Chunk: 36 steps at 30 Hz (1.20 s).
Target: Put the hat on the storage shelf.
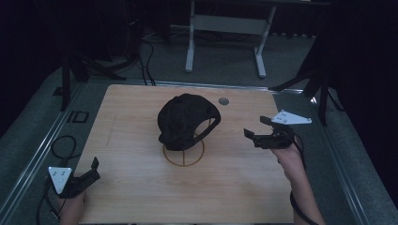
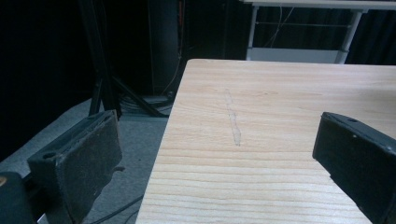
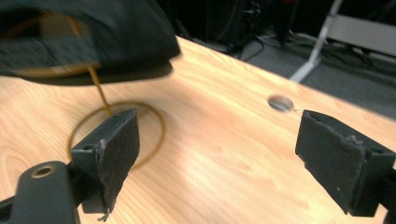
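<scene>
Hanging wide-jawed at centre right, the right gripper point(image 1: 251, 127) has yet to touch the black cap point(image 1: 187, 120) on its stand point(image 1: 184, 154); the left gripper point(image 1: 95, 168), also open, idles lower left.

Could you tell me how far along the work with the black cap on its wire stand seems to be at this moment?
The black cap already sits on the wire stand at mid-table. In hand: the right gripper hangs open beside the cap, with nothing between its jaws. The left gripper is open and empty at the near left edge of the table. Whether the cap was just placed or awaits a grasp cannot be told.
</scene>
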### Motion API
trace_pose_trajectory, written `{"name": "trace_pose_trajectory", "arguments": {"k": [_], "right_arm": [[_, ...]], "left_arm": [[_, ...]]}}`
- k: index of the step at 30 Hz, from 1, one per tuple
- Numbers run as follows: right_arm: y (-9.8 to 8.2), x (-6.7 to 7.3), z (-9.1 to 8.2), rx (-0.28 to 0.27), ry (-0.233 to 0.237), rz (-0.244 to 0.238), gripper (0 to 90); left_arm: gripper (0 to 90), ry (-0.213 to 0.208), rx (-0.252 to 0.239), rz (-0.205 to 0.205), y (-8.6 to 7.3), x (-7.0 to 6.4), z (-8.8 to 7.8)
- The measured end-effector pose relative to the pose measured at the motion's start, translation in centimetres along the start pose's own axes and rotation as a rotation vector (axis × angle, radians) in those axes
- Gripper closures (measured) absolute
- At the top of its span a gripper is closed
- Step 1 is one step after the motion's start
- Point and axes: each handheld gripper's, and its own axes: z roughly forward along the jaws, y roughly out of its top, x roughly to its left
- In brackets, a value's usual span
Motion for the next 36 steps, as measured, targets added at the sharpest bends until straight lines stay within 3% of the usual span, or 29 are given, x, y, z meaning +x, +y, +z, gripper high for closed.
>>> {"name": "trace_pose_trajectory", "arguments": {"k": [3, 5, 11, 14, 17, 18, 19, 31, 36], "right_arm": [[-2.2, -1.2, -0.4, 0.011, -0.005, 0.058, 13.7], [-2.8, -1.4, -0.6, 0.008, -0.013, 0.071, 13.7], [-6.9, -2.6, -1.4, 0.014, -0.126, 0.103, 13.7], [-7.9, -2.9, -1.5, 0.023, -0.137, 0.113, 13.4], [-10.1, -3.5, -2.0, 0.017, -0.188, 0.143, 13.3], [-10.1, -3.5, -2.0, 0.017, -0.188, 0.143, 13.3], [-11.3, -3.5, -2.4, 0.001, -0.241, 0.148, 13.3], [-15.4, -4.2, -4.2, 0.044, -0.314, 0.196, 13.3], [-16.2, -4.5, -5.2, 0.050, -0.355, 0.210, 13.3]], "left_arm": [[1.8, 0.001, 0.002, 0.013, 0.0, -0.1, 0.0], [1.8, 0.001, 0.002, 0.013, 0.0, -0.1, 0.0], [1.8, 0.003, 0.003, 0.002, 0.0, 0.0, 0.0], [1.7, 0.003, 0.006, 0.000, 0.0, 0.0, 0.0], [1.8, 0.002, 0.003, -0.010, 0.0, 0.1, 0.0], [1.8, 0.002, 0.003, -0.010, 0.0, 0.1, 0.0], [1.8, 0.001, 0.003, -0.011, 0.0, 0.1, 0.0], [1.8, 0.002, 0.003, -0.008, 0.0, 0.1, 0.0], [1.8, 0.002, 0.003, -0.007, 0.0, 0.1, 0.0]]}}
